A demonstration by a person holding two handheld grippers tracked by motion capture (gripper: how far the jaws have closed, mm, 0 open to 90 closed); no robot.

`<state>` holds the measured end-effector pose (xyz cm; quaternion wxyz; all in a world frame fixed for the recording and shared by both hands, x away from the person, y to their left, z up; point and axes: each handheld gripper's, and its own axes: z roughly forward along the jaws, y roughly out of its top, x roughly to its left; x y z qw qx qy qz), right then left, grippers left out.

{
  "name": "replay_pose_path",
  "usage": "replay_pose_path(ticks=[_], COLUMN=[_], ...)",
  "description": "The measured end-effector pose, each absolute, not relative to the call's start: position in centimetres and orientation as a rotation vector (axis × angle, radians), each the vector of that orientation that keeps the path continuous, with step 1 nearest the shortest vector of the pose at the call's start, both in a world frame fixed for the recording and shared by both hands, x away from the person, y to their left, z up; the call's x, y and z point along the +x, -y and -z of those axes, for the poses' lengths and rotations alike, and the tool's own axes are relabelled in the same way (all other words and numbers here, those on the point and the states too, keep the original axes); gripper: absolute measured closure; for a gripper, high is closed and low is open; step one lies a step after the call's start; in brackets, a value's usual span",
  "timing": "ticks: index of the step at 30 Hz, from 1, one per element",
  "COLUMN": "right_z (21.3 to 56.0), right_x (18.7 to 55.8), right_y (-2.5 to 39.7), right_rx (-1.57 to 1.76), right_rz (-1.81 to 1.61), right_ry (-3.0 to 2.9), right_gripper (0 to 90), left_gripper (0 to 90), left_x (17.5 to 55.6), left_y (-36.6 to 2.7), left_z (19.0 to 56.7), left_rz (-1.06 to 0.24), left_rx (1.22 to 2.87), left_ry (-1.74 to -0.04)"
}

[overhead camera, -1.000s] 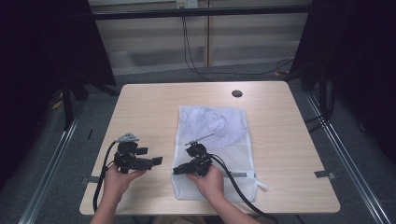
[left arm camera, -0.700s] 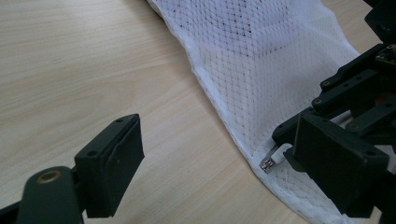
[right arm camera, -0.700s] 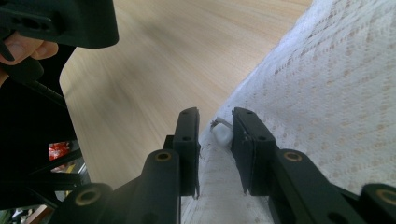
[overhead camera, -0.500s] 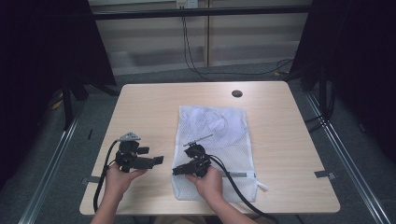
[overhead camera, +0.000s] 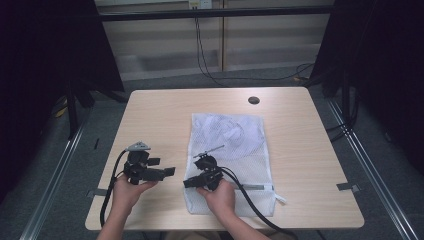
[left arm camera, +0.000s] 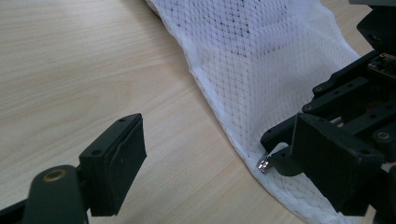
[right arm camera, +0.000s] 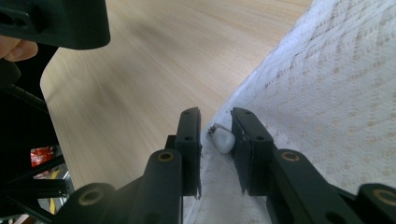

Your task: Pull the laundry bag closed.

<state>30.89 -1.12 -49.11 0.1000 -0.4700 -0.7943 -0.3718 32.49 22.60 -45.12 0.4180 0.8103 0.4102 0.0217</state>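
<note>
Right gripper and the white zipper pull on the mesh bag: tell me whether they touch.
Cannot tell. In the right gripper view the zipper pull sits between the right gripper jaws at the mesh bag edge, near one jaw, but no plain contact or gap shows.

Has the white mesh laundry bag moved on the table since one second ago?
No. The white mesh laundry bag lies equally below the round table hole.

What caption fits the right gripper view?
Right gripper closing around a white zipper pull at the mesh bag's edge.

Light wooden table, grey floor, black curtains, dangling cables
</note>
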Motion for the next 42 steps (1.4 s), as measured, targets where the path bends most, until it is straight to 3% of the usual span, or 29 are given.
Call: replay_pose_path(ticks=[27,42], right_z=[49.5,48.2], right_x=[31.4,31.5], right_y=[1.0,2.3], right_rx=[-1.391,-1.36], right_rz=[1.062,1.12], right_ry=[2.322,2.289], right_gripper=[83.6,85.4], left_gripper=[19.8,19.6], left_x=[32.5,32.5], left_y=[-22.5,-21.6], left_z=[45.1,45.5], left_rz=[-0.039,0.092], left_rx=[2.031,2.014], left_ry=[-1.031,-1.013])
